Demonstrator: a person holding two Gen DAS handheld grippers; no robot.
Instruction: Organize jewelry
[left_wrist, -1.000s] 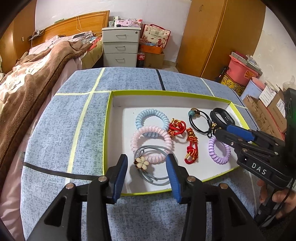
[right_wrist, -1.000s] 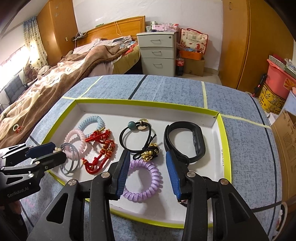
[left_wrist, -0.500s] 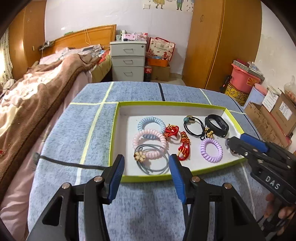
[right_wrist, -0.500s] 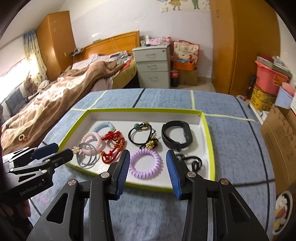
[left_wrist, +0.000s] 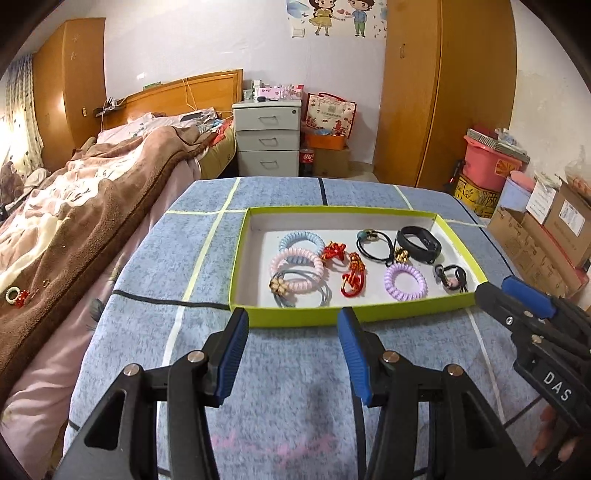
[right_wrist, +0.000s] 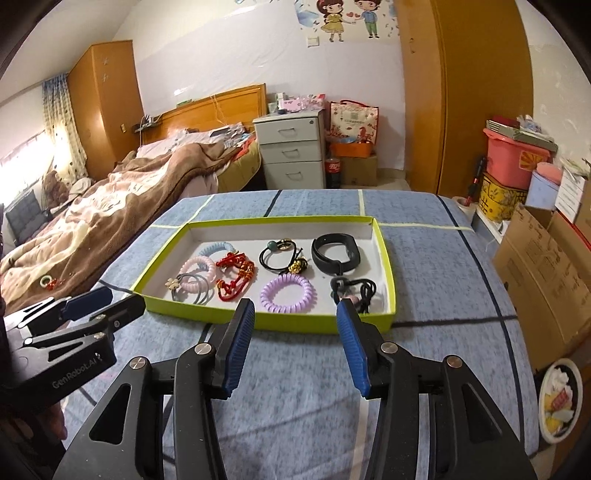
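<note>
A shallow white tray with a lime-green rim (left_wrist: 314, 317) (right_wrist: 266, 321) lies on the blue cloth. It holds a blue coil tie (left_wrist: 301, 240), a pink coil tie (left_wrist: 297, 266), a grey tie with a flower (left_wrist: 280, 286), red knotted cords (left_wrist: 352, 277), a purple coil tie (left_wrist: 405, 282) (right_wrist: 289, 293), black ties (left_wrist: 375, 243), a black wristband (left_wrist: 419, 243) (right_wrist: 334, 253) and a small dark tie (left_wrist: 452, 277) (right_wrist: 351, 290). My left gripper (left_wrist: 293, 326) and right gripper (right_wrist: 295, 317) are both open and empty, hovering in front of the tray's near edge.
A bed with a brown blanket (left_wrist: 92, 192) runs along the left. A grey drawer unit (left_wrist: 267, 140), wardrobe (left_wrist: 443, 92) and boxes (left_wrist: 546, 236) stand behind and to the right. A plate (right_wrist: 559, 398) sits low at the right.
Both grippers have pulled back and up from over the tray to in front of its near edge. A small dark tie now lies in the tray's right corner.
</note>
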